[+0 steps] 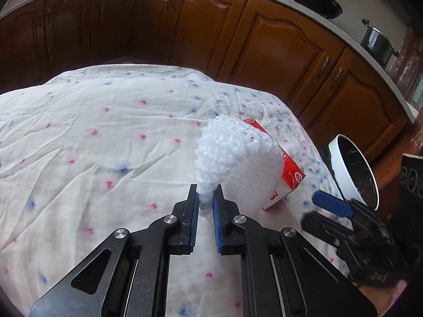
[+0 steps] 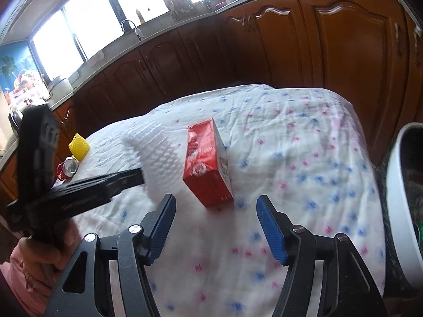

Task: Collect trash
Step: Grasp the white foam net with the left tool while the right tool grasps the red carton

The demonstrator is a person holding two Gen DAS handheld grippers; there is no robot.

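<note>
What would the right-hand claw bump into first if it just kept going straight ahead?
Most likely the red carton. It lies on the tablecloth right ahead of the open right gripper, about centred between its fingers, with nothing in between. How far off it is cannot be told.

A flowered cloth (image 1: 105, 137) is covering the bench; brown cabinets (image 2: 264, 47) are standing behind, a steel pot (image 1: 378, 42) sitting on the counter.

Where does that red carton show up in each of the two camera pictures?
Left wrist view: the red carton lies right of centre, mostly hidden behind the white bubble wrap pinched in the left claw.
Right wrist view: the carton lies at centre, ahead of the open right claw.
Shared landmark: the white bin.
</note>
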